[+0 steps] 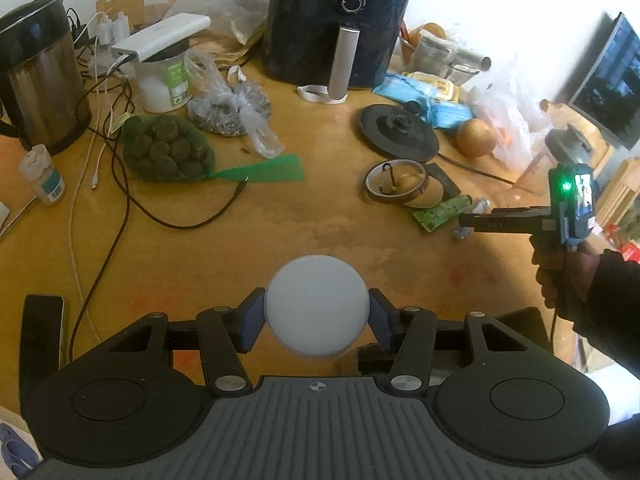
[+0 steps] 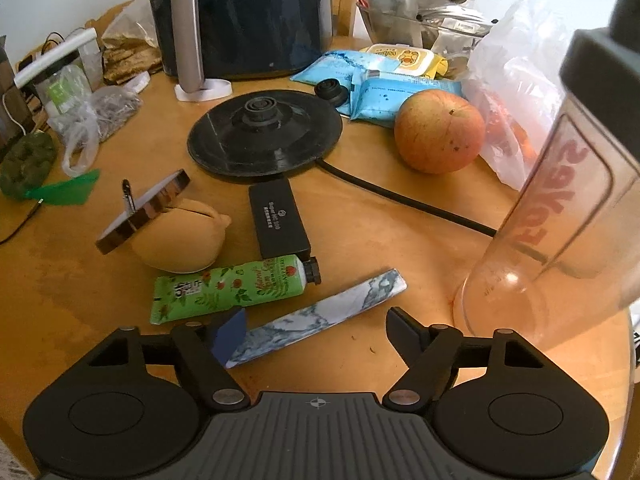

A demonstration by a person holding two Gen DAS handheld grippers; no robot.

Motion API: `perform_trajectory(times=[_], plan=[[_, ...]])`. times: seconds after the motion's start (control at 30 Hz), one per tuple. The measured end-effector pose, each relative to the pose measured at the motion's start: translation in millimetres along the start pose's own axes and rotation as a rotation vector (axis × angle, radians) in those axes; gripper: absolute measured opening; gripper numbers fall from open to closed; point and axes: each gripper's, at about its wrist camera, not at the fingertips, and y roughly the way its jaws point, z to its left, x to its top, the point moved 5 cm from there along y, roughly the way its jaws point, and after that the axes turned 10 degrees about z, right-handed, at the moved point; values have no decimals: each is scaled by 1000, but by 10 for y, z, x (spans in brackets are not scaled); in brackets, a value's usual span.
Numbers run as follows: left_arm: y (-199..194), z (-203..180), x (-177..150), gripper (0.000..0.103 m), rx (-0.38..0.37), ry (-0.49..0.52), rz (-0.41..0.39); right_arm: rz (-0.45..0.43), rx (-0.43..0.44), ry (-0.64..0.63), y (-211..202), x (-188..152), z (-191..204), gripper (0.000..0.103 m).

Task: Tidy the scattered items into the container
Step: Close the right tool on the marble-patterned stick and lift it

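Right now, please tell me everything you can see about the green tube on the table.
The green tube is a soft squeeze tube, apparently hand cream, printed with red berries, leaves and lettering. Its black screw cap is on. It lies flat on the wooden table, cap toward the black box, near the yellow pouch. The open right gripper is just before it, not touching.

Soft daylight, glare on the table [image 1: 328, 216], heavy fisheye bending and dark corners, slight blur.

A matt, smooth white lid [image 1: 317, 306] is noted. The table [image 2: 360, 216] appears as worn, lightly stained wood. The green tube [image 2: 232, 288] shows glossy printed plastic. The air fryer [image 2: 256, 16] is finished in glossy dark plastic with a brushed-metal handle. The jug [image 2: 560, 240] is clear plastic.
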Motion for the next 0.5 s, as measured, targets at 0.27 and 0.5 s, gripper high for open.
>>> perform_trajectory(times=[0.27,0.5], plan=[[26,23,27,53,3,-11,3,9,-16,24,33,4,-55,39],[77,-21,60,53,-8,0,11,21,-28,55,34,21,-127,23]])
